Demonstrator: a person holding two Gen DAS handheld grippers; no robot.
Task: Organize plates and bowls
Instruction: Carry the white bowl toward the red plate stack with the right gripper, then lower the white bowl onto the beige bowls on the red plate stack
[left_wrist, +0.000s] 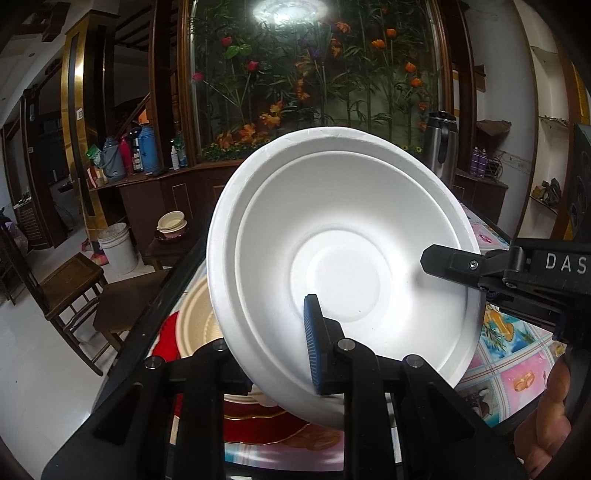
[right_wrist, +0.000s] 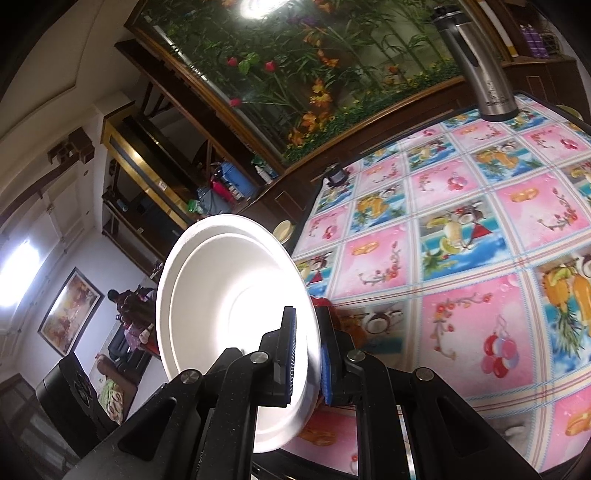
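A: Left side first?
B: Tan bowl (left_wrist: 195, 325) sits on a red plate (left_wrist: 166, 343) at the table's (right_wrist: 461, 236) left edge. Above them, a tilted white foam bowl (left_wrist: 332, 266), off the table, open side facing the left camera.
A: Left gripper (left_wrist: 291, 373)?
B: Pinching the bowl's lower rim, blue pad (left_wrist: 312, 343) inside the bowl, other finger hidden behind the wall.
A: Right gripper (right_wrist: 308, 358)?
B: Clamped on the same bowl's rim, one pad each side of the wall. Steel flask (right_wrist: 476, 62) stands at the table's far edge.
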